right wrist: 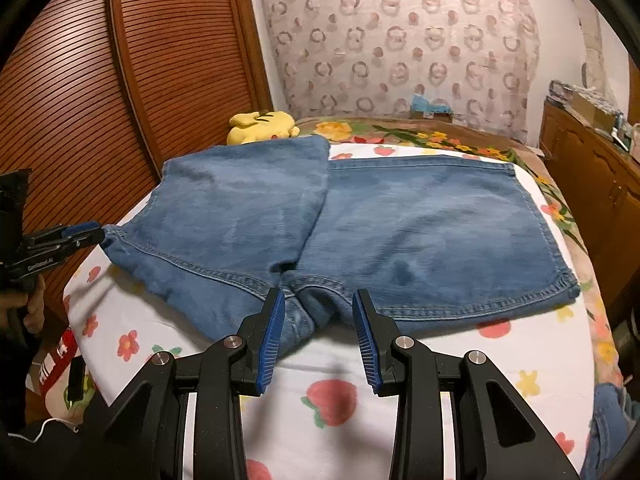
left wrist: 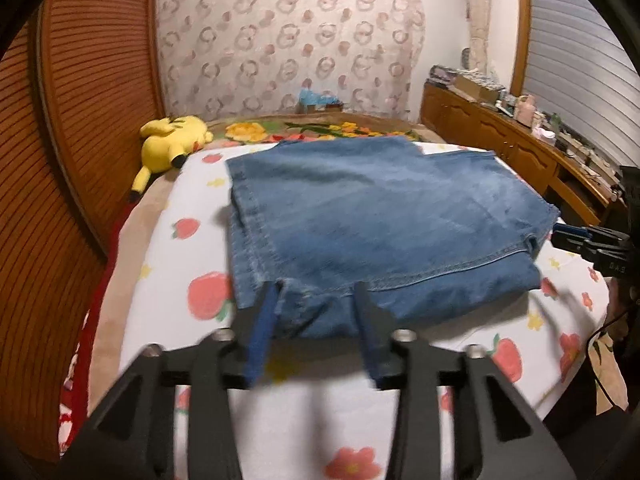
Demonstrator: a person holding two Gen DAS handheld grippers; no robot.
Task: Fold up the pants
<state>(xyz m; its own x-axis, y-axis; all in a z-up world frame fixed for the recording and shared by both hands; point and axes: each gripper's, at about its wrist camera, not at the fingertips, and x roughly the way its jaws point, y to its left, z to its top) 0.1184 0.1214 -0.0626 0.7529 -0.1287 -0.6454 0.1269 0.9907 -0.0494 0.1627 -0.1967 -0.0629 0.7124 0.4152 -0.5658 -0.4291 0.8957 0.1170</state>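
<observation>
Blue denim pants (left wrist: 380, 216) lie folded flat on the bed, and in the right wrist view the pants (right wrist: 420, 232) show one layer laid over the left half. My left gripper (left wrist: 316, 292) is open at the near hem, with a bunched bit of denim between its fingertips and the pads off the cloth. My right gripper (right wrist: 318, 300) is open too, its blue pads either side of the crotch seam without pressing it. Each gripper shows in the other's view: the left gripper (right wrist: 94, 232) at the pants' left corner, the right gripper (left wrist: 560, 236) by their right edge.
A white sheet with strawberries and flowers (right wrist: 332, 396) covers the bed. A yellow plush toy (left wrist: 176, 138) lies at the far left by a slatted wooden door (left wrist: 92, 92). A wooden cabinet (left wrist: 500, 136) with clutter runs along the right. A person's hand (right wrist: 28, 304) holds the left gripper.
</observation>
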